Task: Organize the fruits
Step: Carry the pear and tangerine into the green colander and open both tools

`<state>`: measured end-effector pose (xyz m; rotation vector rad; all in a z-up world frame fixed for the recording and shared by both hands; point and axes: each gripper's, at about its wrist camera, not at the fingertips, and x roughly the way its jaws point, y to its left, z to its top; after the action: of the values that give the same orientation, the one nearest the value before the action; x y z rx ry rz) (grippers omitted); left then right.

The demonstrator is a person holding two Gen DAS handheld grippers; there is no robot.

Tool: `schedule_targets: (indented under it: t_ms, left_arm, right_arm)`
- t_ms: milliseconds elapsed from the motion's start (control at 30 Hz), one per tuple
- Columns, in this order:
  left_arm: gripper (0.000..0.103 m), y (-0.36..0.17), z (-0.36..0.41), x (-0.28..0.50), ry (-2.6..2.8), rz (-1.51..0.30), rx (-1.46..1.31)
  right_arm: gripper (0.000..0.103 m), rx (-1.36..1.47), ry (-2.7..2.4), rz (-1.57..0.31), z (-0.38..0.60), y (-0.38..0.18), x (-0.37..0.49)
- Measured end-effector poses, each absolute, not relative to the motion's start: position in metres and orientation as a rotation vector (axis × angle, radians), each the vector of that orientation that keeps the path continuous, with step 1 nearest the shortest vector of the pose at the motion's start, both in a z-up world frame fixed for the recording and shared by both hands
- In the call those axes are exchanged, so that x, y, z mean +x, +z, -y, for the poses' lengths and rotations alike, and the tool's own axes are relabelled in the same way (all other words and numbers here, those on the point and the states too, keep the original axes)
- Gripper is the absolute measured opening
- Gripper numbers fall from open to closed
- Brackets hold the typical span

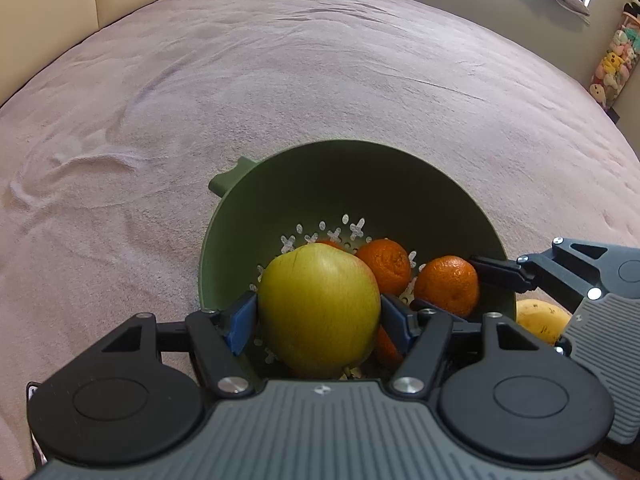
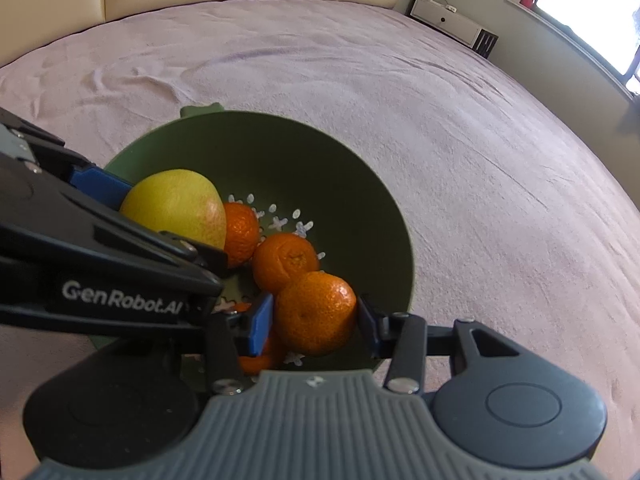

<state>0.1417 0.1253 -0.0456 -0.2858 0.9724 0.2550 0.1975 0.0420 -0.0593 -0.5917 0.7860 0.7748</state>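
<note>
Left wrist: fingers [image 1: 244,320] clamp apple [image 1: 320,308]; right wrist: fingers [image 2: 262,322] clamp mandarin [image 2: 316,312].

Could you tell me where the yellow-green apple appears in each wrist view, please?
Left wrist: the apple sits bottom centre, between the left tongs.
Right wrist: the apple sits left of centre, above the crossing black arm.
Shared landmark: the green colander.

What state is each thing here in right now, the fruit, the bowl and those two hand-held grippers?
Left hand-held gripper: shut on the apple.
Right hand-held gripper: shut on the near tangerine.
Apple: gripped, over the colander bowl.
Near tangerine: gripped, at the bowl's near edge.
Two other tangerines: loose inside the bowl.
Green colander bowl: upright on the bedspread.
Banana: outside the bowl, mostly hidden.
</note>
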Motion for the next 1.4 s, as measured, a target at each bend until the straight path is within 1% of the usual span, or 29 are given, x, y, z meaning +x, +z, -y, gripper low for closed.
schedule_targets:
  t_ms: [567, 633, 667, 833, 867, 933, 967, 1000, 1167, 1267, 1400]
  left_arm:
    - [0.076, -0.048, -0.128, 0.147, 0.264, -0.972, -0.314]
    - [0.078, -0.047, -0.128, 0.148, 0.262, -0.976, -0.307]
    - [0.081, -0.047, -0.127, 0.148, 0.267, -0.979, -0.299]
    - [0.083, -0.043, -0.128, 0.148, 0.274, -0.979, -0.309]
    - [0.083, -0.041, -0.127, 0.147, 0.273, -0.976, -0.31]
    - [0.084, -0.038, -0.126, 0.147, 0.269, -0.971, -0.307]
    - [0.085, -0.037, -0.125, 0.146, 0.265, -0.969, -0.302]
    - [0.085, -0.035, -0.124, 0.146, 0.262, -0.97, -0.295]
    - [0.085, -0.023, -0.118, 0.144, 0.247, -0.955, -0.268]
    - [0.085, -0.014, -0.115, 0.141, 0.239, -0.932, -0.262]
    - [0.085, -0.002, -0.108, 0.134, 0.224, -0.898, -0.244]
  right_arm:
    - [0.044, -0.589, 0.768, -0.817, -0.047, -0.059, 0.204]
    - [0.044, -0.604, 0.771, -0.819, -0.048, -0.059, 0.203]
    - [0.044, -0.61, 0.775, -0.821, -0.048, -0.058, 0.202]
    - [0.046, -0.621, 0.784, -0.826, -0.047, -0.056, 0.198]
    - [0.05, -0.622, 0.782, -0.826, -0.046, -0.056, 0.198]
    - [0.051, -0.623, 0.78, -0.82, -0.045, -0.053, 0.196]
    - [0.054, -0.623, 0.778, -0.817, -0.044, -0.052, 0.195]
    - [0.059, -0.62, 0.777, -0.813, -0.043, -0.05, 0.193]
    - [0.068, -0.608, 0.776, -0.795, -0.039, -0.037, 0.188]
    - [0.068, -0.603, 0.771, -0.777, -0.036, -0.029, 0.183]
    - [0.072, -0.58, 0.758, -0.746, -0.028, -0.016, 0.176]
